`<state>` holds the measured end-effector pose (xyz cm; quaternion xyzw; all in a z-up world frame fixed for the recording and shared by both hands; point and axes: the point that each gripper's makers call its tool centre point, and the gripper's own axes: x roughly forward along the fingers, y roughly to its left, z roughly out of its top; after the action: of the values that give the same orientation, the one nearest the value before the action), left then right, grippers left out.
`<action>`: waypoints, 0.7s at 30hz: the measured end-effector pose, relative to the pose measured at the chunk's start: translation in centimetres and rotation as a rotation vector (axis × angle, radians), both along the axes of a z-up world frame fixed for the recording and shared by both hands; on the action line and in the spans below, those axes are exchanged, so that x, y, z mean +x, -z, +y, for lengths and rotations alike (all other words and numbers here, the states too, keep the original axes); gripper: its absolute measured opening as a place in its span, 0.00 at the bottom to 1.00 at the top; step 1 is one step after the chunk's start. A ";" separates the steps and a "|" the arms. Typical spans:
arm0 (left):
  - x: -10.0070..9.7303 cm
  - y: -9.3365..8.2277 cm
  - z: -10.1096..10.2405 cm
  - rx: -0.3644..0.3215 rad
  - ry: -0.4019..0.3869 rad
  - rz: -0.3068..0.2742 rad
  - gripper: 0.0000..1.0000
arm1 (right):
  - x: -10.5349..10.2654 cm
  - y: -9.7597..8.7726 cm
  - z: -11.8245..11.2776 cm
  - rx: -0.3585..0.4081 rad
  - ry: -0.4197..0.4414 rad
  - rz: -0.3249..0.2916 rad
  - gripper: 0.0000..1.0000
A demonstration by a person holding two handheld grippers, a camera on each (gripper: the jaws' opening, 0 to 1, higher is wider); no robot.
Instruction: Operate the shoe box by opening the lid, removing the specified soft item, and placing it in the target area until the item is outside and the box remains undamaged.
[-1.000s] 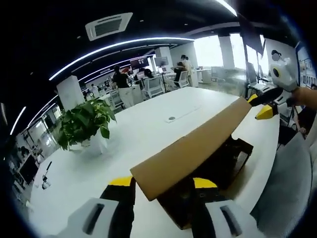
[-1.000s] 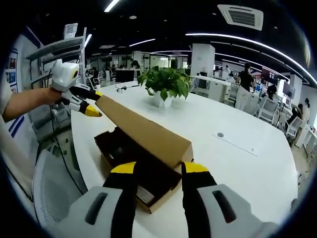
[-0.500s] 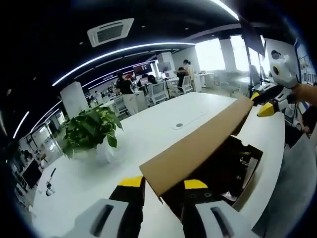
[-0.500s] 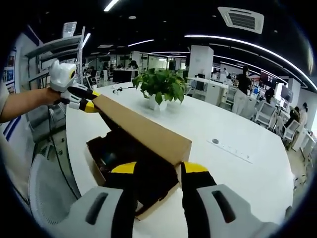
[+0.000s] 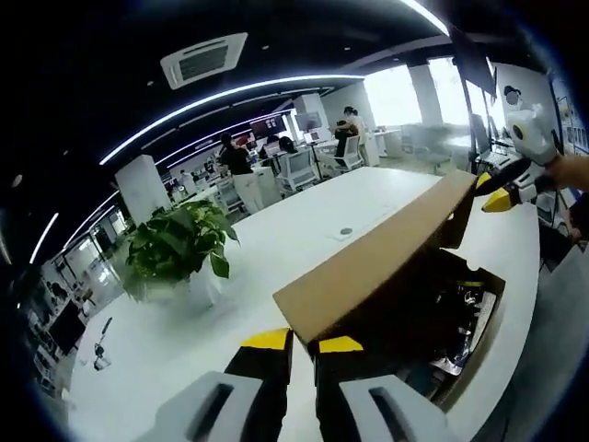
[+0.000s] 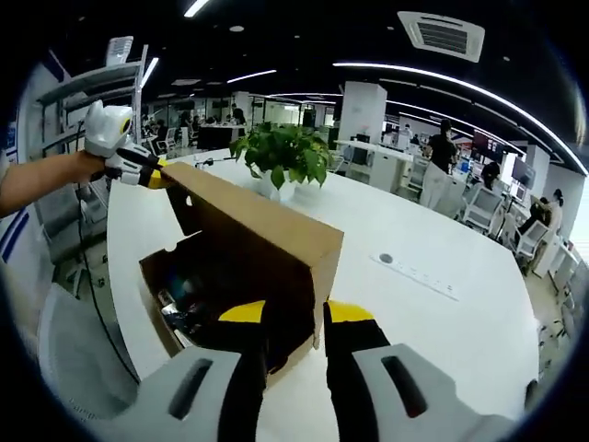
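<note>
Lid [image 6: 262, 226] swung higher than a second before, now past half-open on the shoe box [image 6: 175, 290] on the white table [image 6: 433, 313]; dark contents exposed, soft item not distinguishable inside. Left gripper [image 5: 293, 343] and right gripper [image 6: 293, 311] each pinched on a lid corner. Counted: one box, one lid, two grippers, one potted plant [image 6: 281, 157].

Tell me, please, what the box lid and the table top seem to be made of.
The box lid looks like plain brown cardboard: matte, flat, with a raw cut edge. The table top seems to be a smooth white laminate or painted board with a slight sheen, though the pictures cannot settle which.
</note>
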<state>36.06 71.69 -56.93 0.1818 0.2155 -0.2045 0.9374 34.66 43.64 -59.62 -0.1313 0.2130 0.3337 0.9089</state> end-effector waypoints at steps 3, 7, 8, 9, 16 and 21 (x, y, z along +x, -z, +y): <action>0.3 0.0 0.1 -0.013 -0.007 0.001 0.07 | 0.1 0.9 -0.3 -0.009 0.010 0.008 0.19; 0.7 -0.2 0.2 -0.031 -0.016 0.002 0.07 | 0.5 1.9 -0.7 -0.018 0.029 0.015 0.17; 0.8 -0.2 0.2 -0.036 -0.017 0.001 0.07 | 0.7 2.2 -0.8 -0.022 0.033 0.017 0.16; 0.9 -0.2 0.2 -0.039 -0.018 0.001 0.06 | 0.8 2.4 -0.9 -0.025 0.035 0.019 0.16; 1.8 -0.4 0.3 -0.054 -0.026 -0.003 0.06 | 2.0 4.5 -1.1 -0.072 0.035 0.039 0.11; 2.3 -0.4 0.4 -0.059 -0.032 -0.005 0.06 | 2.8 5.8 -1.3 -0.093 0.042 0.052 0.10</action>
<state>38.38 72.06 -56.50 0.1510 0.2097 -0.1953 0.9461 37.49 42.38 -65.46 -0.1604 0.2544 0.3074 0.9028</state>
